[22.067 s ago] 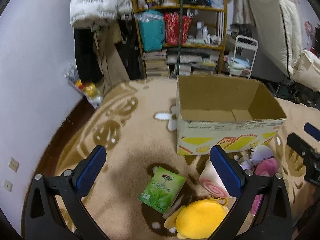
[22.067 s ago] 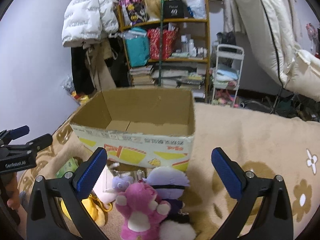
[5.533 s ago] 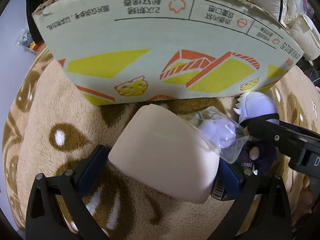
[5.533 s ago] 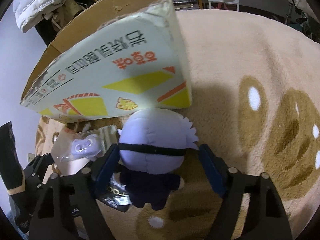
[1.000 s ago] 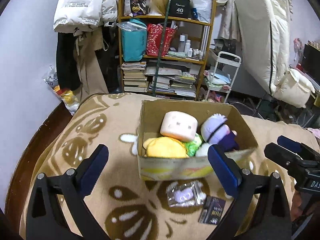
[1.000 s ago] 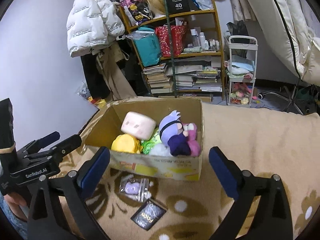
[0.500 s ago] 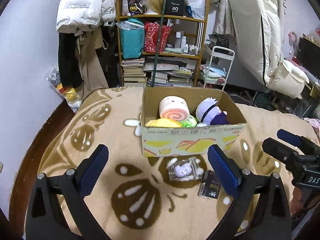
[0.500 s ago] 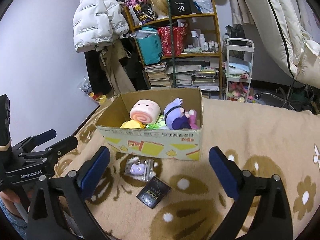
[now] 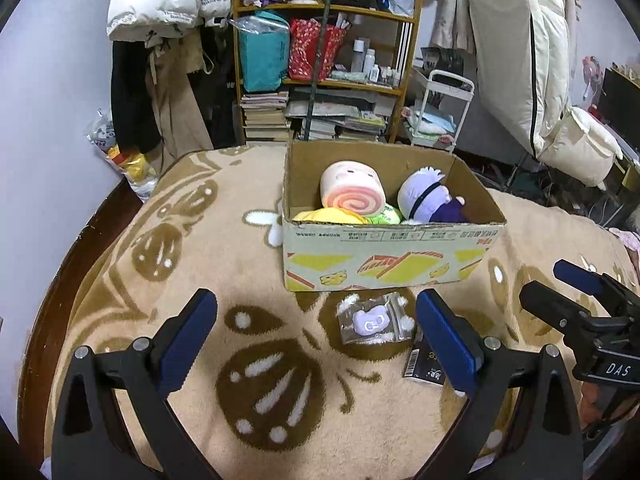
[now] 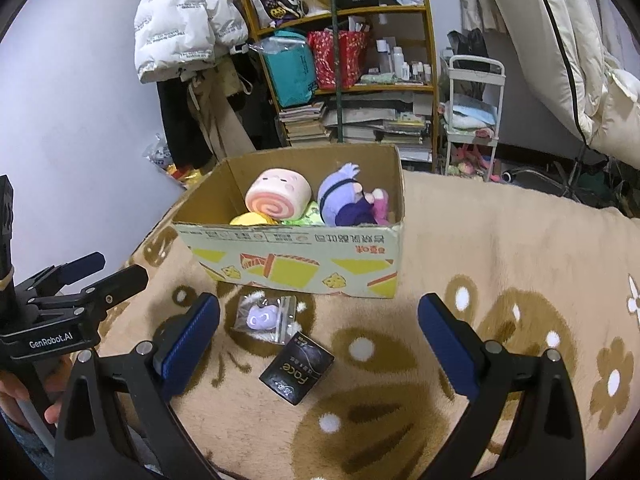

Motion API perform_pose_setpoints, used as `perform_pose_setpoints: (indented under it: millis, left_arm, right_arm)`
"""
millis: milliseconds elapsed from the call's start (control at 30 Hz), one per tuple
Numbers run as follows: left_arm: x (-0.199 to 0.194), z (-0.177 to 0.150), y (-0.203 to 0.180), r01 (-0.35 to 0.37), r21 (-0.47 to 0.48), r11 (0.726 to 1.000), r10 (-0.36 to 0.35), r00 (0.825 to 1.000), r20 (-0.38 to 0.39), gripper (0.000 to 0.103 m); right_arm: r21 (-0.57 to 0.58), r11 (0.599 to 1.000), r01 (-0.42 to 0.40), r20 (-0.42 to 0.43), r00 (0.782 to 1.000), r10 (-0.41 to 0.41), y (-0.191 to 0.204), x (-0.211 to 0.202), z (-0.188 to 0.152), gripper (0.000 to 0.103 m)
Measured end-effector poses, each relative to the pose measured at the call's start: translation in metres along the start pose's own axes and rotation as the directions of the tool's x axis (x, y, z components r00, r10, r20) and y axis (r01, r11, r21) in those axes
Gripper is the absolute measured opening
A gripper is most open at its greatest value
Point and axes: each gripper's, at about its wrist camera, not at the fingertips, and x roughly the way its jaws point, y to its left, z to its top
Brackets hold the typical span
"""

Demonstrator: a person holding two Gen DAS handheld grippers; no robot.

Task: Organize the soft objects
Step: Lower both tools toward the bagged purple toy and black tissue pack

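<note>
1. Nearest to us, the left gripper point(image 9: 316, 336) and the right gripper point(image 10: 319, 340) both hang over the patterned rug point(image 9: 248, 364) with fingers spread wide and nothing between them; a second ago they were just as wide, but higher above the box.

2. Only the right wrist view shows the black packet point(image 10: 297, 366) whole, with its lettering, lying free on the rug between our fingers; in the left wrist view the same black packet point(image 9: 425, 364) is half hidden behind the right-hand finger pad.

3. Just past it lies the clear bag point(image 9: 374, 319) with a small purple toy inside, close to the front wall of the box but apart from it (the right wrist view sets the clear bag point(image 10: 266, 317) just beside the packet's far corner).

4. Each camera catches the other tool at its frame edge, and only the right wrist view shows a hand point(image 10: 16, 394) on the left tool's handle.

5. The cardboard box point(image 9: 386, 262) stands upright on the rug, open-topped, with bare rug to either side and in front.

6. Inside it the soft things sit together: the pink swirl-roll plush point(image 9: 352, 194), the yellow plush point(image 9: 330, 215) and something green point(image 9: 386, 215) below it, and the purple-haired doll point(image 9: 426, 200); a pink plush point(image 10: 381, 202) against the box's right wall shows only from the right wrist view.

7. Twenty-two seconds ago the box was empty and these toys lay on the rug.

8. Farthest back, a crowded shelf point(image 10: 348, 60) and a white jacket point(image 10: 182, 20) line the wall.
</note>
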Motion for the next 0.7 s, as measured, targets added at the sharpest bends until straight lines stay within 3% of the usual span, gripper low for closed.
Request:
perform_pose_setpoints:
  millis: [300,533,700]
  left_arm:
    - [0.035,-0.002,-0.010,0.012,0.007,1.000,-0.011,0.997,-0.070,0.098]
    - [0.069,-0.003,-0.022,0.018,0.033,0.999,-0.013,0.991,-0.137,0.098]
    - [0.093,-0.001,-0.022,0.054,0.005,0.999,-0.052,0.981,-0.185,0.098]
  right_arm:
    - [0.006,1.000,0.027,-0.090,0.996,-0.027,-0.001,0.031,-0.004,0.103]
    - [-0.011,0.999,0.030,-0.200,0.979,-0.031,0.004,0.057,-0.013,0.103]
    - [0.028,0.999,0.023,-0.256,0.967,-0.015,-0.003,0.069,-0.018,0.103]
